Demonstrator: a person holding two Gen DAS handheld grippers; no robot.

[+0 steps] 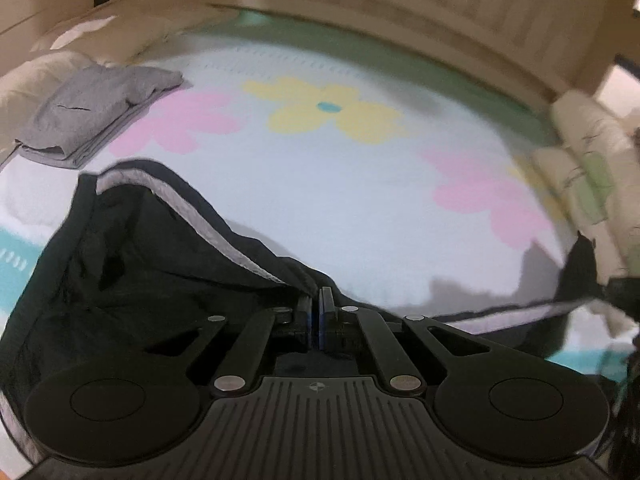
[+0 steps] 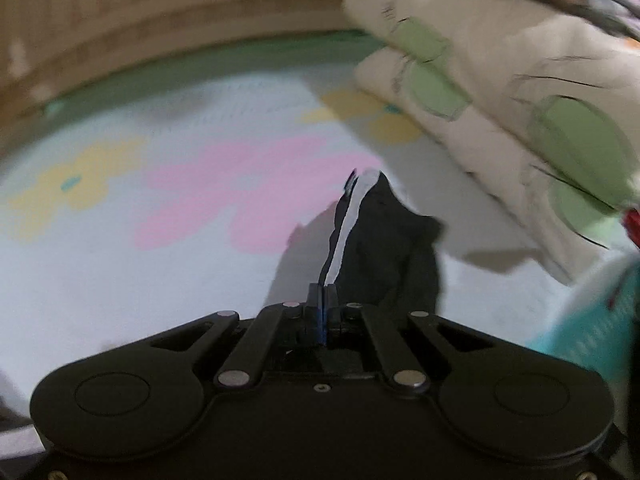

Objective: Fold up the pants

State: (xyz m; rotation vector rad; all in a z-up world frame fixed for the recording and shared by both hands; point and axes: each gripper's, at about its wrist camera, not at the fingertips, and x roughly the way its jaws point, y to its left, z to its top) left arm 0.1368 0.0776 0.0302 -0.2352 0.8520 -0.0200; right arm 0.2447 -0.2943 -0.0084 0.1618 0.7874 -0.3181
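the black pants (image 1: 132,264) with a pale grey side stripe lie on a bed, on a white blanket (image 1: 340,200) printed with pink and yellow flowers. the left gripper (image 1: 316,300) has its jaws closed tight on an edge of the pants, right where the stripe runs in; the cloth bunches up from there toward the left of the left wrist view, and a striped edge stretches off to the right, low across the blanket.

the right gripper (image 2: 322,296) also has its jaws pinched shut, holding another part of the pants (image 2: 384,240); the black cloth and its stripe stand up in a peak just past the jaws, lifted clear of the blanket (image 2: 120,280).

a folded grey garment (image 1: 92,112) sits at the far left of the bed, well apart from the pants. a folded cream quilt (image 2: 500,92) with green patches is stacked at the right side. a wooden bed frame (image 1: 360,12) curves behind. both views are blurred.
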